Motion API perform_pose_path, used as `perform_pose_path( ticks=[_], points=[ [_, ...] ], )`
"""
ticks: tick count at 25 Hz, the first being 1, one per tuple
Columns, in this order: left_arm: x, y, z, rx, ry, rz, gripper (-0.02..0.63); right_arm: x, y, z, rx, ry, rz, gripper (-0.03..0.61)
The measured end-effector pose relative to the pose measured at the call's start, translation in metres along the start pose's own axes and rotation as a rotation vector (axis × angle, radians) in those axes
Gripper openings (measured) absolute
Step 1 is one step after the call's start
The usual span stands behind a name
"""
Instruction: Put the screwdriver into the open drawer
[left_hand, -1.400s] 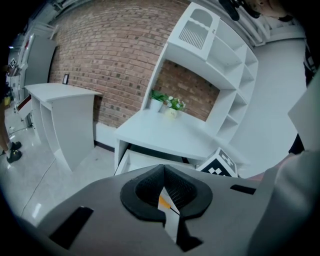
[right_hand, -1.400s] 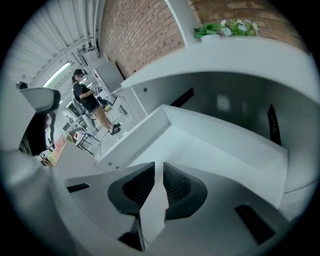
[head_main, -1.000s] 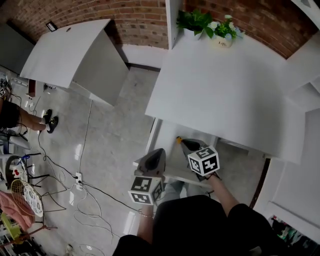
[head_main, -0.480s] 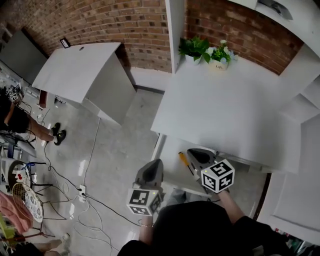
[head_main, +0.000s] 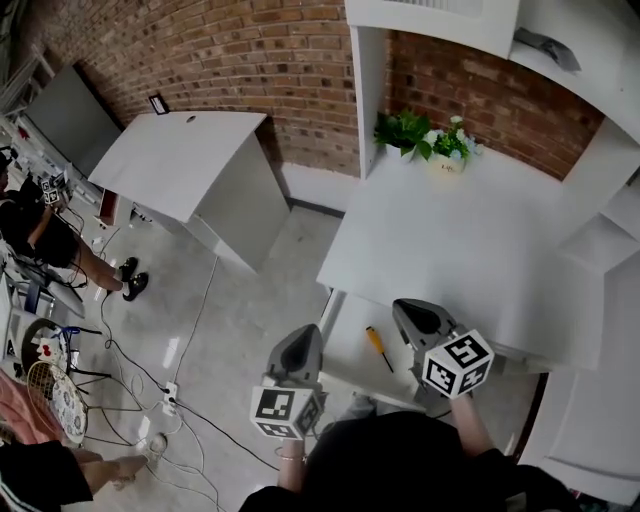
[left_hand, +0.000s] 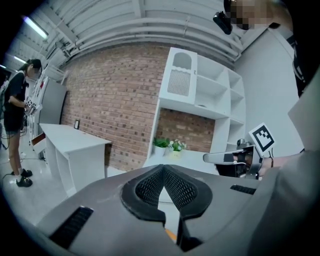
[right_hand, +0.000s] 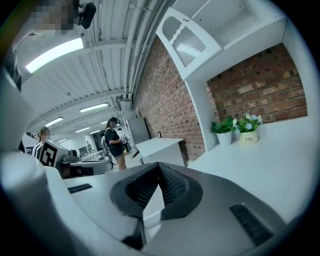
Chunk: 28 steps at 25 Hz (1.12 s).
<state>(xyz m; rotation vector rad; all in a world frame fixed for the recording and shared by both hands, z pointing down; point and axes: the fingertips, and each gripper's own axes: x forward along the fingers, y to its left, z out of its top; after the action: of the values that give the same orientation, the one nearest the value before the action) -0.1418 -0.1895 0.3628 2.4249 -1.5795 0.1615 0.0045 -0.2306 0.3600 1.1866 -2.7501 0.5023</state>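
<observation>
- The screwdriver (head_main: 378, 348) is lying flat on the floor of the pulled-out drawer (head_main: 345, 345), orange handle toward the table (head_main: 450, 240), touching neither tool; it is sitting near the drawer's middle, apart from its walls.
- The right tool (head_main: 405, 305) is hovering just beside and above the screwdriver, jaws clenched tip to tip on nothing (its own view is showing only bare table and potted plants (right_hand: 235, 127) past the closed tips).
- The left tool (head_main: 308, 332) is hanging over the drawer's left edge, likewise clenched and empty; its pads (left_hand: 150, 187) are meeting at the tip with nothing gripped.
- Judging by this, the placing step is looking complete; the task's thing is already where the sentence wants it.
- What remains is probably only clearing both tools away from the drawer without knocking its front edge; no fresh grasp is seeming necessary.
</observation>
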Motion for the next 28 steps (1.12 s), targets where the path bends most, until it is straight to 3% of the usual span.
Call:
perform_pose_path(
  ticks=[13,28],
  points=[
    [-0.011,0.016,0.037,0.045,-0.103,0.050,0.008,-0.019,-0.004,0.058,-0.079,-0.149,-0.025,0.015],
    [-0.011,0.020,0.051,0.076,-0.125,0.079,0.008,-0.026,-0.015,0.065,-0.090,-0.184,-0.046,0.015]
  ],
)
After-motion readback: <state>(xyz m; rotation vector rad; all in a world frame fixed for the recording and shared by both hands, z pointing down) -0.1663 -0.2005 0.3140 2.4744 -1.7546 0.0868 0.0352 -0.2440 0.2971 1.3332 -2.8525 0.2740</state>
